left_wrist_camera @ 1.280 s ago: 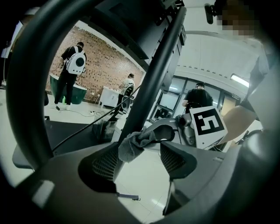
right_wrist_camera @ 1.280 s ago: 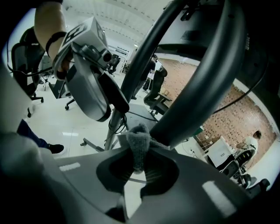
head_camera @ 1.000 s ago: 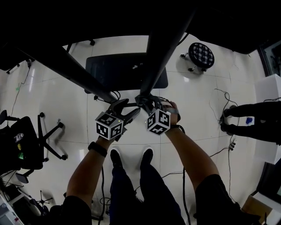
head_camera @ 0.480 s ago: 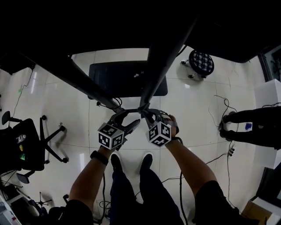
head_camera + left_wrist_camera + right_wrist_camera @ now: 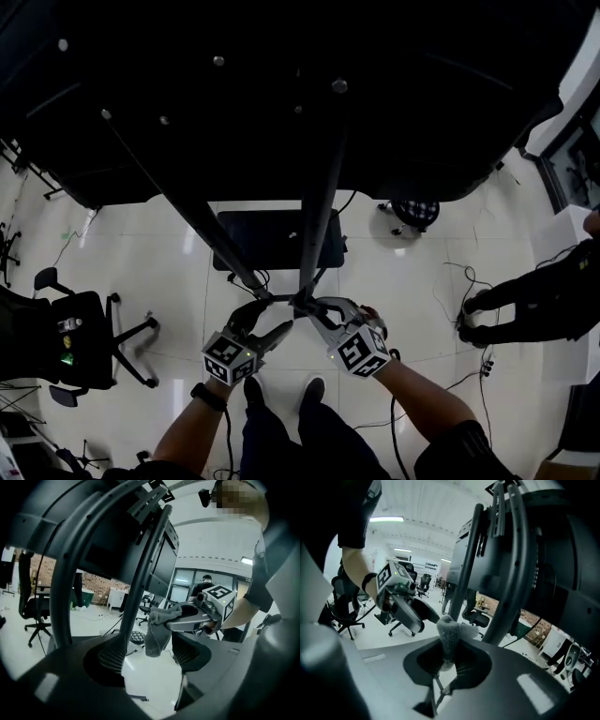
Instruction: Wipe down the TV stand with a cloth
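Left claw (image 5: pixel 148 663) hangs released and empty just left of the black metal TV stand upright (image 5: pixel 317 216). Right claw (image 5: pixel 447 660) clenches the grey fuzzy cloth (image 5: pixel 449 637) just beside that upright. The step probably goes best with the cloth pressed flat and stroked lengthwise.

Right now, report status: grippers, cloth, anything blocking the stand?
Left gripper open, empty, beside the TV stand post. Right gripper shut on grey cloth, cloth at the post. No blocker seen; cables on floor below.

The black metal TV stand (image 5: pixel 319 216) runs off the head view's top edge; the crumpled grey cloth (image 5: pixel 157 630) is too small to tell there.
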`<state>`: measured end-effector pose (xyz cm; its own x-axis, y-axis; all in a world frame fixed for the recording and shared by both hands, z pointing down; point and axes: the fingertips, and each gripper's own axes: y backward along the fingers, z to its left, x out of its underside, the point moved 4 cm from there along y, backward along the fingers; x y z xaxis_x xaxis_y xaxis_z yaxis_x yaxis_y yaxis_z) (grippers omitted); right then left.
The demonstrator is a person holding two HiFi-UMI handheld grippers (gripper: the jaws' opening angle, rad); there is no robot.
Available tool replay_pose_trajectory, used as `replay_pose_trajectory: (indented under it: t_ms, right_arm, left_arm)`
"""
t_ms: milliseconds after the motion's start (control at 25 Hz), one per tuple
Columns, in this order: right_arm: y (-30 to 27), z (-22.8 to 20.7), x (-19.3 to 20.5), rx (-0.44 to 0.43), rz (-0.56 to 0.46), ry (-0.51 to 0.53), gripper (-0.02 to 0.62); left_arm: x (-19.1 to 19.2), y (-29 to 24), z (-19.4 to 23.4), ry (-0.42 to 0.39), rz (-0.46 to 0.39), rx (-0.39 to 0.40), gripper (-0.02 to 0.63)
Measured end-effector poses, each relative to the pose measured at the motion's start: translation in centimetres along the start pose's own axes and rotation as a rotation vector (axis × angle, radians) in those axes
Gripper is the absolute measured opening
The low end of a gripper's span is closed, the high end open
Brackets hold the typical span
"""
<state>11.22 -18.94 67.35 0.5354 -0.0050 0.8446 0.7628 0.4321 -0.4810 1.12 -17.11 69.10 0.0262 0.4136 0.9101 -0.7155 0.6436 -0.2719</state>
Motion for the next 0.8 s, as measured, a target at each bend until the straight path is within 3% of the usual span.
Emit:
replay_pose_trajectory:
  t_ms: [200,480,800]
  right_arm:
    - [6.5,1.1,-7.4,-0.005,-0.166,-0.058,0.021]
    - [12.6,3.4,-12.4,0.014,-0.275,-0.095,0.021]
    - [16.4,7.0,-16.1,0.081,-0.311,-0.170,0.021]
  left_arm:
    - [-6.6,3.7,-5.1,-0.147,-0.062,0.004,0.327]
    - [-10.5,10.3,-9.2,-0.157,-0.135,-0.019,0.325]
    - [-9.8,17.4,-11.6,-0.148,-0.153,-0.002,0.325]
